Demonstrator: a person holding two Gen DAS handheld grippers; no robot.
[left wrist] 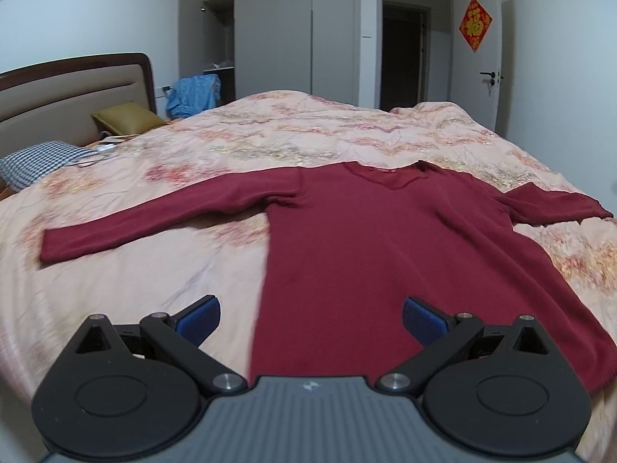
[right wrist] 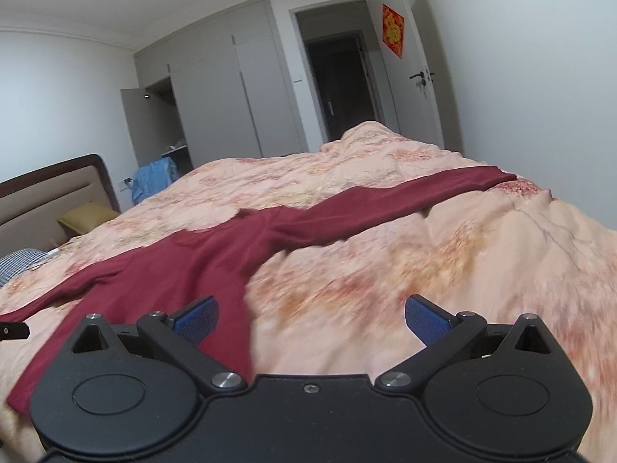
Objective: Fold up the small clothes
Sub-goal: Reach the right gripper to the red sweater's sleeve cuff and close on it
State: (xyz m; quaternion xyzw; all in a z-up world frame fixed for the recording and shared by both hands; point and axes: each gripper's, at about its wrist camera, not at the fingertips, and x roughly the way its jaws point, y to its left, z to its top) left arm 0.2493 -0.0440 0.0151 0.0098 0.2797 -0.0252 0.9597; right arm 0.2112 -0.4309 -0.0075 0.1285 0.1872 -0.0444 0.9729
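Observation:
A dark red long-sleeved top [left wrist: 366,239] lies flat and spread out on the bed, neckline away from me, both sleeves stretched sideways. My left gripper [left wrist: 311,320] hovers open over the hem, its blue pads [left wrist: 200,318] wide apart with nothing between them. In the right wrist view the same top [right wrist: 216,254] runs from lower left to the far right sleeve end [right wrist: 482,177]. My right gripper [right wrist: 311,320] is open above the quilt just right of the top's side edge, holding nothing. A bit of the left gripper [right wrist: 13,331] shows at the left edge.
The bed is covered by a peach floral quilt [left wrist: 347,131]. Near the headboard [left wrist: 69,92] lie a checked pillow [left wrist: 34,162] and an olive cushion [left wrist: 123,117]. A blue garment [left wrist: 193,94] hangs by an open wardrobe [left wrist: 216,38]. A doorway [left wrist: 408,54] and a white door [left wrist: 489,73] stand beyond.

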